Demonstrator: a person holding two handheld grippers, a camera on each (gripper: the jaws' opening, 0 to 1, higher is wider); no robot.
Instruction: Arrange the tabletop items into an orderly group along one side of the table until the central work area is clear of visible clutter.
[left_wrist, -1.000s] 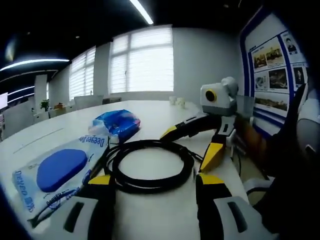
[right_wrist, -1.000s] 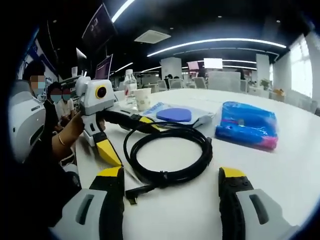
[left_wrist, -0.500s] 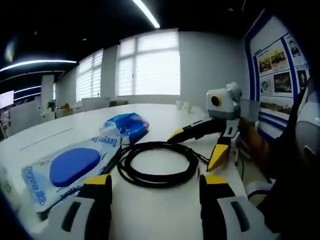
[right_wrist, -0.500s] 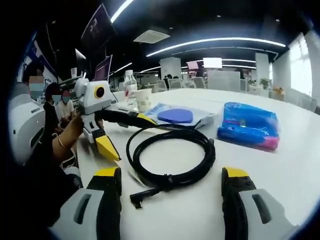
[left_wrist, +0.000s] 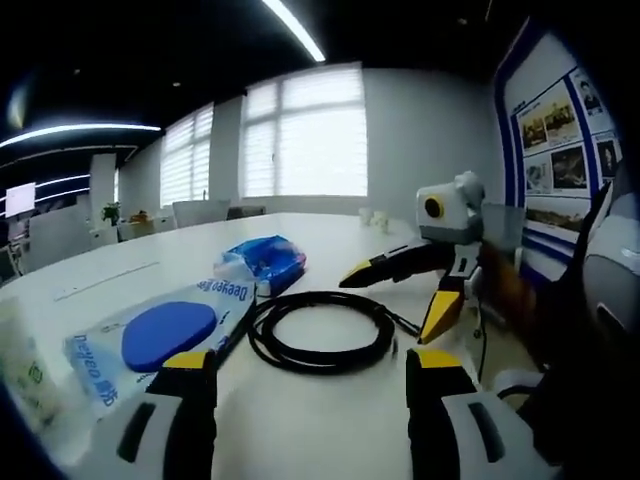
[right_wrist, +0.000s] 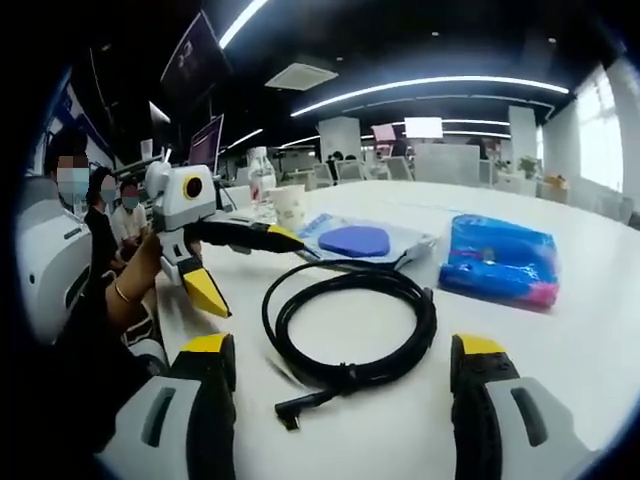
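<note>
I am holding both claws, left claw (left_wrist: 302, 372) and right claw (right_wrist: 340, 360), released over the white bench (right_wrist: 560, 340), aiming to straddle the coiled black cable (right_wrist: 352, 322) lying mid-bench and pinch one strand.

Your path over the table (right_wrist: 610, 330) is blocked centrally by the coiled black cable (right_wrist: 350, 325). Beyond the cable lie the wipes pack (right_wrist: 365, 240) and blue packet (right_wrist: 500, 262). Bare table surrounds the cable's near side.
</note>
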